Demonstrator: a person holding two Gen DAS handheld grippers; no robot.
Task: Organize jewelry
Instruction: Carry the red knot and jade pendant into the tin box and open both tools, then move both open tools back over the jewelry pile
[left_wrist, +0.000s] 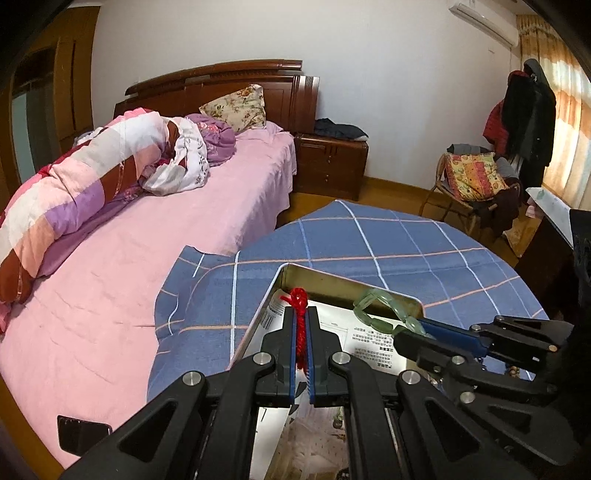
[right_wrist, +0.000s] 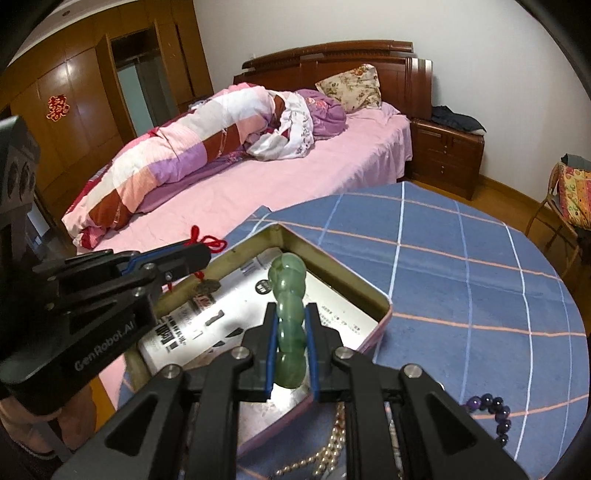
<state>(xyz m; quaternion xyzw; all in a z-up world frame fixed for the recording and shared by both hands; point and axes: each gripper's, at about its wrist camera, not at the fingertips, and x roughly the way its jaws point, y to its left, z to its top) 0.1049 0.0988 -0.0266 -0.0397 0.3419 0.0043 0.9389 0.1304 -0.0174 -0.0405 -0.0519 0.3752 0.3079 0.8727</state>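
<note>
My left gripper (left_wrist: 301, 314) is shut on a red braided cord (left_wrist: 300, 321) and holds it above the open metal tin (left_wrist: 332, 282). In the right wrist view the left gripper (right_wrist: 201, 254) shows at the left, with the cord's metal pendant (right_wrist: 207, 285) hanging under it over the tin (right_wrist: 382, 304). My right gripper (right_wrist: 290, 314) is shut on a green jade bead bracelet (right_wrist: 287, 291), above the tin. It also shows in the left wrist view (left_wrist: 415, 326) with the bracelet (left_wrist: 373, 308).
The tin stands on a round table with a blue checked cloth (right_wrist: 480, 280), printed paper (right_wrist: 236, 314) inside it. A purple bead bracelet (right_wrist: 495, 413) and a pearl strand (right_wrist: 325, 450) lie near the front edge. A pink bed (left_wrist: 129, 258) lies to the left.
</note>
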